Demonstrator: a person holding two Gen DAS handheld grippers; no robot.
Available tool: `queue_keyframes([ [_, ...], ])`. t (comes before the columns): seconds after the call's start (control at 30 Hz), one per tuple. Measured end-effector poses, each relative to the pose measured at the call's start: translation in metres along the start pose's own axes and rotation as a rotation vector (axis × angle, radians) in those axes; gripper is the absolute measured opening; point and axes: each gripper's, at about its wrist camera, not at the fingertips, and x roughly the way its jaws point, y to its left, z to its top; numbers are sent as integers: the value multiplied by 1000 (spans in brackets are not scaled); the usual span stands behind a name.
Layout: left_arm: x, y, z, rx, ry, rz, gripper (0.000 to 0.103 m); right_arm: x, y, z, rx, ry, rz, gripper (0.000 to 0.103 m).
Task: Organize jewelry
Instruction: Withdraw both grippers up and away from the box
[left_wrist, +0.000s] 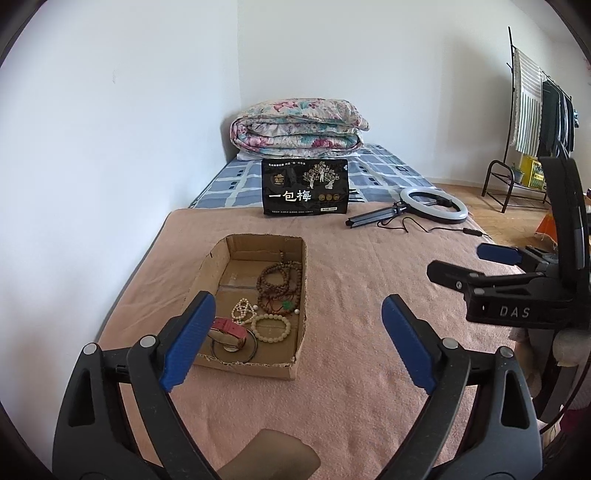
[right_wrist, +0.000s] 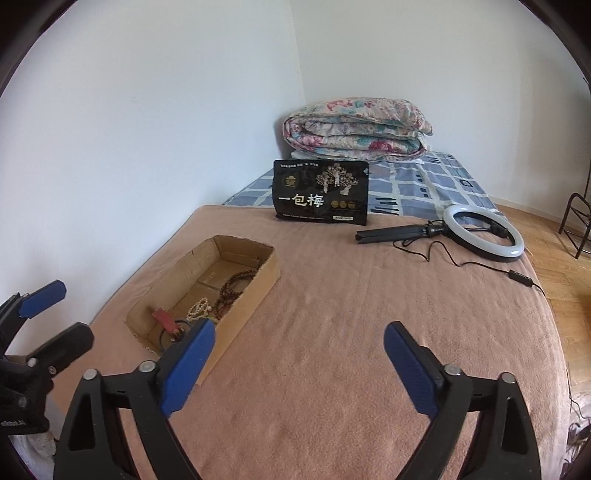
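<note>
- While both claws hang over the pink blanket (left_wrist: 332, 295), I read the job as nearly done, perhaps finished.
- Left claw (left_wrist: 299, 332): spread wide, nothing between the pads, low centre of its own view.
- Right claw (right_wrist: 299, 354): spread wide as well, empty, over bare blanket at the lower middle of its view.
- Box (left_wrist: 218, 266): an open cardboard tray at centre left of the left view, lying on the blanket.
- Inside it I see brown beads (left_wrist: 280, 280) toward the far right side, a white bead string (left_wrist: 242, 310) in the middle, a pale bracelet (left_wrist: 271, 326) nearer, a red strap (left_wrist: 229, 328) and a dark ring (left_wrist: 251, 350) at the near end.
- I see no loose jewelry on the blanket outside the box in either view.
- Left to do, as I judge it: at most tidying the pieces within the box, since they overlap a little.
- Far end of the bed: a black pouch (left_wrist: 304, 186) and a ring light (left_wrist: 434, 205), both well apart from the box.
</note>
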Motion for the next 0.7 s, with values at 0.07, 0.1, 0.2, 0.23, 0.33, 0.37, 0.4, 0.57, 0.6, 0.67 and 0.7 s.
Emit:
queue_keyframes([
  [0.07, 0, -1, 1, -3, -8, 10, 103, 0, -3, -3, 1, 0, -11, 103],
  [0.1, -1, 0, 0, -4, -11, 18, 103, 0, -4, -4, 0, 3, -12, 103],
  [0.2, 0, -1, 0, -6, -5, 27, 103, 0, -6, -7, -4, 11, -22, 103],
  [0.23, 1, -1, 0, -7, -1, 28, 103, 0, -7, -8, -6, 13, -25, 103],
  [0.33, 3, -3, 0, -4, 12, 33, 103, 3, -10, -10, -6, 23, -35, 103],
  [0.37, 4, -4, -1, -3, 13, 33, 103, 3, -11, -10, -5, 27, -35, 103],
  [0.4, 4, -4, -1, -3, 15, 33, 103, 3, -11, -10, -4, 29, -35, 103],
  [0.57, 5, -5, -1, -3, 17, 33, 103, 3, -11, -11, -9, 29, -39, 103],
  [0.6, 5, -5, -2, -3, 19, 32, 103, 3, -11, -11, -10, 29, -41, 103],
  [0.67, 7, -5, -4, -5, 23, 30, 103, 2, -12, -11, -8, 29, -42, 103],
  [0.7, 8, -5, -4, -5, 26, 30, 103, 2, -12, -11, -6, 28, -43, 103],
])
